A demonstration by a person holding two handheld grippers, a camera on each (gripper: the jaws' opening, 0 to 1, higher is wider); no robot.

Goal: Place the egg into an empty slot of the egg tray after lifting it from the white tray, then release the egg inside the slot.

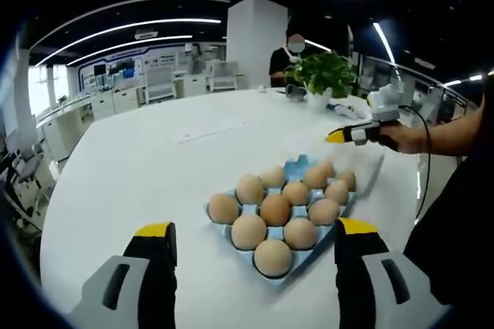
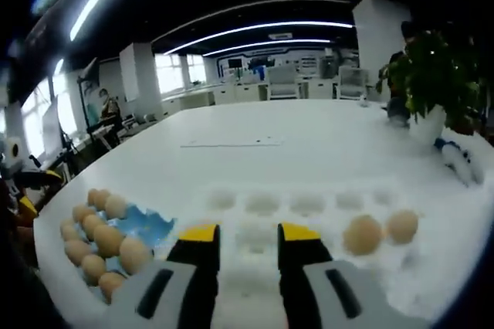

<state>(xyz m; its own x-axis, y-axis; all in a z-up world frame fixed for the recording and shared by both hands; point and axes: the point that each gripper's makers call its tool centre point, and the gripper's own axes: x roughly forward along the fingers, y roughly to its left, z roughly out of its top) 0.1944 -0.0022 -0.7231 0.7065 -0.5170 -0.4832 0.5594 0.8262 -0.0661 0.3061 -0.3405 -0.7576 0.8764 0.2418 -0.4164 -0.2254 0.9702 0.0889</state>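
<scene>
A blue egg tray [image 1: 297, 165] lies on the white table and holds several brown eggs [image 1: 274, 209]; its far end has bare slots. My left gripper [image 1: 255, 228] stands open just short of the tray's near end, with nothing between its jaws. In the right gripper view the white tray [image 2: 309, 205] lies straight ahead, with two eggs [image 2: 363, 234] at its right end. My right gripper [image 2: 249, 232] hovers over the white tray's near edge, left of those eggs, open by a narrow gap and holding nothing. The blue egg tray [image 2: 147, 225] sits to its left. A hand holds the right gripper [image 1: 343, 136] beyond the egg tray.
A potted plant [image 1: 324, 72] [image 2: 436, 74] stands at the far side of the round white table [image 1: 139, 167], with a person [image 1: 287, 59] behind it. A flat sheet [image 2: 231, 142] lies mid-table. Small objects [image 2: 455, 159] rest near the plant.
</scene>
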